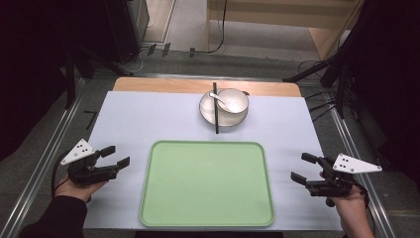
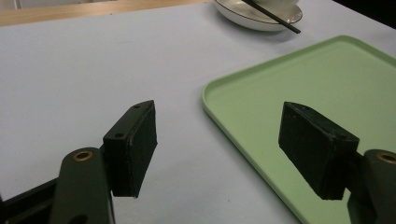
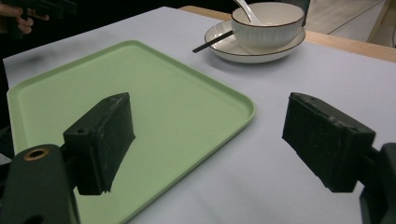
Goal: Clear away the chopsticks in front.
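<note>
The left gripper sits just left of the green tray, jaws wide apart with nothing between them; the right gripper sits just right of the tray, jaws likewise spread and holding nothing; the tray lies flat on the white table between the two; beyond its far edge, well apart from both grippers, a bowl with a spoon rests on a plate, and black chopsticks lie across the plate's rim.

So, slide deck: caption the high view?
Open grippers flank an empty green tray; bowl on plate beyond.
</note>
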The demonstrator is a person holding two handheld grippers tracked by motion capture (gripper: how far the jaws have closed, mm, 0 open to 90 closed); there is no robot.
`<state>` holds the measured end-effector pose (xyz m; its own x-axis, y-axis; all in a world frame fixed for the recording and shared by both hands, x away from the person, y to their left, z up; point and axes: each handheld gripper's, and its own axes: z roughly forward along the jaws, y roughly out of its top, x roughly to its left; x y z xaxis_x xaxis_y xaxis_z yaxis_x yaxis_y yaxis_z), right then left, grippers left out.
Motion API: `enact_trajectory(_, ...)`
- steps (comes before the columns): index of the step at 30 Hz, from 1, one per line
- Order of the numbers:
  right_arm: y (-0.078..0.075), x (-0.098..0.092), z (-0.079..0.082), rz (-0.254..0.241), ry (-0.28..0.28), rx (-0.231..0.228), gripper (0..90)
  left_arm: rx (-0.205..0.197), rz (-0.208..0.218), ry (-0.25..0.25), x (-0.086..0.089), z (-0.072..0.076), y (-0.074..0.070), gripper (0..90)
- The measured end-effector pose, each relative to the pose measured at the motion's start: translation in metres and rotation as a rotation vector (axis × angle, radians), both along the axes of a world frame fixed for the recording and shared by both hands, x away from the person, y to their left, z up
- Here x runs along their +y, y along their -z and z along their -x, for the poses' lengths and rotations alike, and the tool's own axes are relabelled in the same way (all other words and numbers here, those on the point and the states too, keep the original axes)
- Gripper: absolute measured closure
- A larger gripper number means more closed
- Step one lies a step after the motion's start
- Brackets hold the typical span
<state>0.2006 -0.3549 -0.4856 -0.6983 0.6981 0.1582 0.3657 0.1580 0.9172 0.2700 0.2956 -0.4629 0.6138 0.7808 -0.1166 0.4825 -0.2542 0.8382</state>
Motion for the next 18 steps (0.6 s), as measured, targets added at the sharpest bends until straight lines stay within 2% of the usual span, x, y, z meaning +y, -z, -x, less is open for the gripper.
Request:
enact_trajectory(3, 0.001, 0.001, -0.001, 0.002, 0.000, 0.006, 16.8, 0.002, -0.004, -0.007, -0.004, -0.003, -0.003, 30.4)
enact_trajectory(5, 0.001, 0.001, -0.001, 0.010, 0.000, 0.004, 16.8, 0.031, -0.007, -0.020, -0.009, -0.009, -0.007, 32.2)
enact_trajectory(8, 0.001, 0.000, -0.001, 0.005, 0.005, 0.005, 16.8, 0.122, 0.031, -0.011, -0.018, -0.017, -0.013, 33.8)
enact_trajectory(9, 0.002, -0.001, -0.001, 0.002, 0.008, 0.006, 16.8, 0.122, 0.034, -0.005, -0.021, -0.019, -0.015, 29.7)
enact_trajectory(13, 0.002, -0.001, -0.001, 0.002, 0.008, 0.009, 16.8, 0.146, 0.020, 0.031, -0.038, -0.028, -0.022, 32.9)
enact_trajectory(16, 0.002, 0.000, -0.001, 0.003, 0.005, 0.008, 16.8, 0.126, -0.005, 0.046, -0.046, -0.031, -0.024, 32.2)
enact_trajectory(18, 0.002, 0.001, -0.001, 0.002, 0.004, 0.008, 16.8, 0.144, -0.027, 0.055, -0.053, -0.037, -0.026, 30.2)
